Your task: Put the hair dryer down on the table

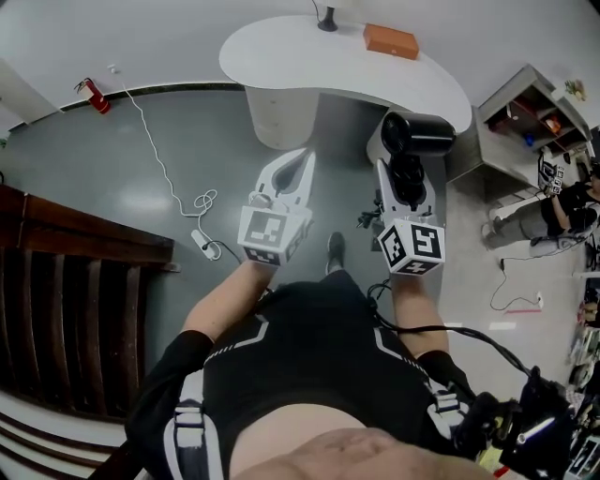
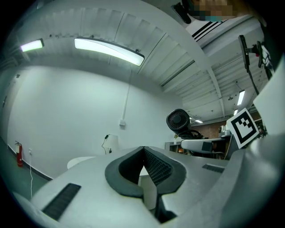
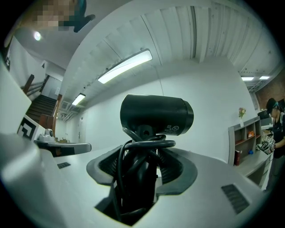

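A black hair dryer is held up in the air, its handle wrapped in black cord and clamped between the jaws of my right gripper. In the right gripper view the dryer's barrel lies crosswise above the jaws and the handle runs down between the pads. My left gripper is shut with nothing in it; its pads meet at the tips. Seen from my left gripper, the dryer's round rear grille shows at the right. The white curved table stands ahead of both grippers.
On the table lie an orange box and a black lamp base. A white power strip with its cable lies on the grey floor at the left. Dark wooden stairs are at the left, shelves and a person at the right.
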`<state>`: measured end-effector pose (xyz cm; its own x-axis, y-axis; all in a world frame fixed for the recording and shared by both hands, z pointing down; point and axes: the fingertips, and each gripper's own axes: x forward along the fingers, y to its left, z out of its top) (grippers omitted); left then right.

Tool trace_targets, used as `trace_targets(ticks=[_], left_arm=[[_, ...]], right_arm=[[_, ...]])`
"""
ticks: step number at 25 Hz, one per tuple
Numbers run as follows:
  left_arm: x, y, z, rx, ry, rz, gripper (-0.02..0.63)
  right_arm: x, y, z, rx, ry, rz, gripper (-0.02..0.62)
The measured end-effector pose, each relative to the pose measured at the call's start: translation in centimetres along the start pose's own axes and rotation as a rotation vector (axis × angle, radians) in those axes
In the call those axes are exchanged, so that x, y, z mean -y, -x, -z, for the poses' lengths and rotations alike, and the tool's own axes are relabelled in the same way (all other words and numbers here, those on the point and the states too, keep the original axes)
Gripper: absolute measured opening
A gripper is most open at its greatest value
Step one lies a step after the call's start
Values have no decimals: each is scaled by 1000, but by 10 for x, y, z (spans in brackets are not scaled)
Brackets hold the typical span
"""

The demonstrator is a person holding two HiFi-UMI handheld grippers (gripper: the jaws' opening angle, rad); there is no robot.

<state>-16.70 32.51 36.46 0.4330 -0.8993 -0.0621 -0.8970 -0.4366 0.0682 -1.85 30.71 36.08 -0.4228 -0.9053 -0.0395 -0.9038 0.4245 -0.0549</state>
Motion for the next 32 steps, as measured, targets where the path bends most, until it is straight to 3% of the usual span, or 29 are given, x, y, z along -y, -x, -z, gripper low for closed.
trace_targets(ticks=[7,14,32], left_arm=[[-1,1,-1,12,-30,-48,32],[-25,-112,3,-31,-22,-96,32],[-29,-227,23,-68,-25,-221,32]], right_arm=[[3,-11,1,23,-3,-49,247],[80,-109,-2,1,-18,-86,245],[174,-185,6,-32,-7,-190,245]])
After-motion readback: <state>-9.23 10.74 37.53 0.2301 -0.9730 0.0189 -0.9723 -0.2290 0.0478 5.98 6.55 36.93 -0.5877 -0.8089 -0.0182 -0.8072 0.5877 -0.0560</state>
